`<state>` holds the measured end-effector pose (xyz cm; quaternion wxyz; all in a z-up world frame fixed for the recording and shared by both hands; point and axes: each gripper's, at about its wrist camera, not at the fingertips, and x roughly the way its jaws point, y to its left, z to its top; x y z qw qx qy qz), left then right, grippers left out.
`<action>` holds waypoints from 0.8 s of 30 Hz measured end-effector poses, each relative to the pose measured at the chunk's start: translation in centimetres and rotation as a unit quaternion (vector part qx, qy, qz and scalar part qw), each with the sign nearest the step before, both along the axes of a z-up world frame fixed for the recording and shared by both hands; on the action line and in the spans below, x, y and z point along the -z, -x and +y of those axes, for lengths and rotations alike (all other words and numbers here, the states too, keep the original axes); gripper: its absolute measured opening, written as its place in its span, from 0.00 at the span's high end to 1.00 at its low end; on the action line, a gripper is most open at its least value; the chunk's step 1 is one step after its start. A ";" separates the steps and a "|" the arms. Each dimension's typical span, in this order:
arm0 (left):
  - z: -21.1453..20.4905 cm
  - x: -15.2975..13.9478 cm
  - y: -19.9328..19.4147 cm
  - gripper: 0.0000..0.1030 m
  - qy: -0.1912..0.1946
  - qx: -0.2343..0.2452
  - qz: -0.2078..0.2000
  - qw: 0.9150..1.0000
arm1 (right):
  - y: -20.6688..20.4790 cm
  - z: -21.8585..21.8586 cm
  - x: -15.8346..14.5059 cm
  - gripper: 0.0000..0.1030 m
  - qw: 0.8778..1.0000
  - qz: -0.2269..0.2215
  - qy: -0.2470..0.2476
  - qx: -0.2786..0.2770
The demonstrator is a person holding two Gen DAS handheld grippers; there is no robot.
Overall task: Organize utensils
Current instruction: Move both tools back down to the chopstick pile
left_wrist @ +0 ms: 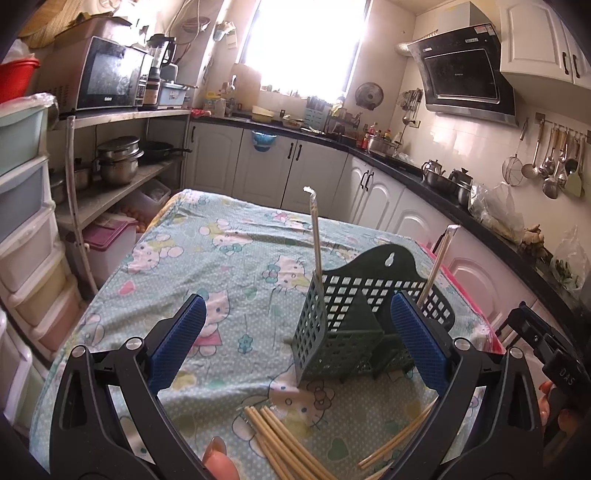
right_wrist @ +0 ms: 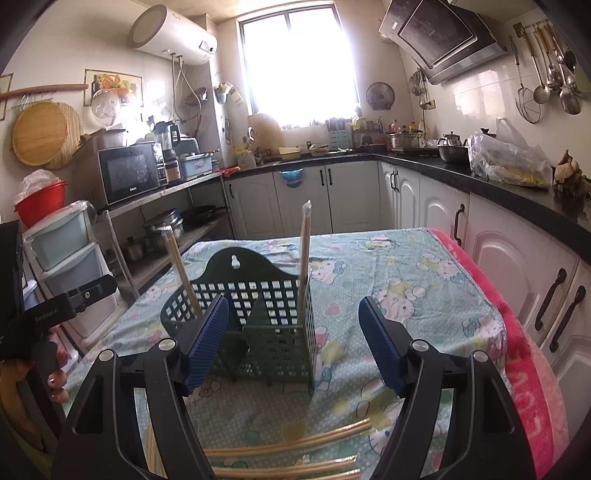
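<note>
We find the green utensil basket [left_wrist: 354, 314] mid-table holding two upright chopsticks [left_wrist: 316, 236], one per compartment; loose chopsticks [left_wrist: 280, 439] lie before it. Both the left gripper [left_wrist: 295, 339] and right gripper [right_wrist: 293, 345] stand spread, holding nothing, with bare tablecloth [left_wrist: 229, 258] beyond and a pink towel [right_wrist: 517, 350] along the table's edge.

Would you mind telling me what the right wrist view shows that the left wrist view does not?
Only the right wrist view shows the water heater and round bamboo boards. Only the left shows the chopstick bundle end-on. Both share the green holder with two wrapped chopsticks standing inside, loose chopsticks on the cloth, and open grippers.
</note>
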<state>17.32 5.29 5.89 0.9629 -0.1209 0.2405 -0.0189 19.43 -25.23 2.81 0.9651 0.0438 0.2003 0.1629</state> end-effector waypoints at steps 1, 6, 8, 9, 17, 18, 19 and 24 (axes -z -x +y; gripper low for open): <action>0.0 0.2 0.1 0.10 0.001 -0.001 0.002 1.000 | 0.1 -0.1 0.2 0.32 1.000 0.003 0.000 -0.001; 0.6 1.2 0.7 0.10 0.005 -0.004 0.014 1.000 | 0.5 -0.3 1.0 0.32 1.000 0.014 0.000 -0.002; 0.7 1.6 0.9 0.10 0.007 -0.005 0.021 1.000 | 0.7 -0.4 1.2 0.32 1.000 0.016 0.000 -0.002; 0.8 1.8 1.0 0.10 0.009 -0.005 0.024 1.000 | 0.8 -0.5 1.3 0.32 1.000 0.018 -0.001 -0.002; 0.7 3.4 1.6 0.10 0.009 -0.004 0.045 0.999 | 1.7 -0.8 2.3 0.32 1.000 0.029 0.002 -0.003; 0.7 3.6 1.7 0.10 0.010 -0.004 0.047 0.999 | 1.8 -0.9 2.4 0.32 1.000 0.031 0.002 -0.004; 0.6 3.8 1.7 0.10 0.010 -0.003 0.048 0.999 | 1.9 -1.0 2.6 0.32 0.999 0.033 0.002 -0.004; 0.2 4.7 2.1 0.10 0.008 0.000 0.061 0.998 | 2.5 -1.3 3.4 0.32 0.999 0.044 0.005 -0.005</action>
